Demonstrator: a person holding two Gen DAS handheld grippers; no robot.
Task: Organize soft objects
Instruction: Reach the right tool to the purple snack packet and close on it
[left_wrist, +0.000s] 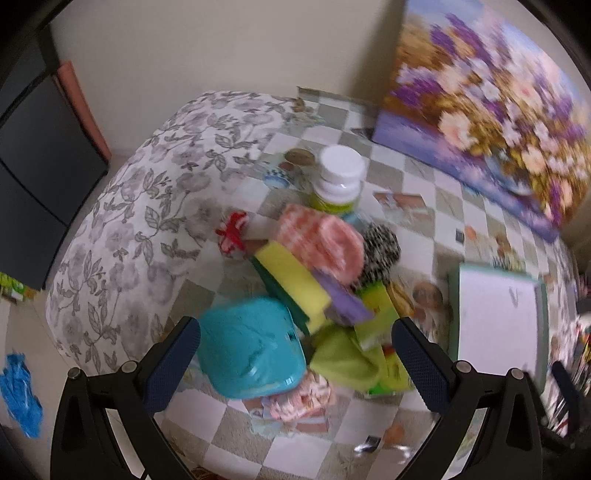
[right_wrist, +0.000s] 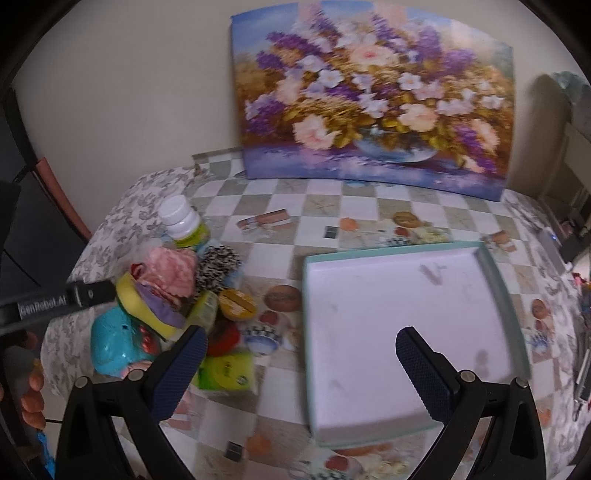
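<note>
Right now your left gripper (left_wrist: 295, 332) and right gripper (right_wrist: 301, 354) both gape wide, holding nothing; left of the shallow white tray (right_wrist: 495, 280), the pink knitted cloth (left_wrist: 321, 236) looks light and limp, so pinch a bunched fold.

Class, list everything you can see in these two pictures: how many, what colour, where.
tray: one, white with teal rim, table right, nothing inside
bottle: one, white cap, green label, behind the pile
sponge: one, yellow and green, in the pile
pink cloth: one, atop the pile
turquoise toy: one, pile's near side
speckled pouf: one, black and white, beside pink cloth
painting: one, purple flowers, against wall
left tongs: open, over the pile
right tongs: open, over the tray's left edge
</note>
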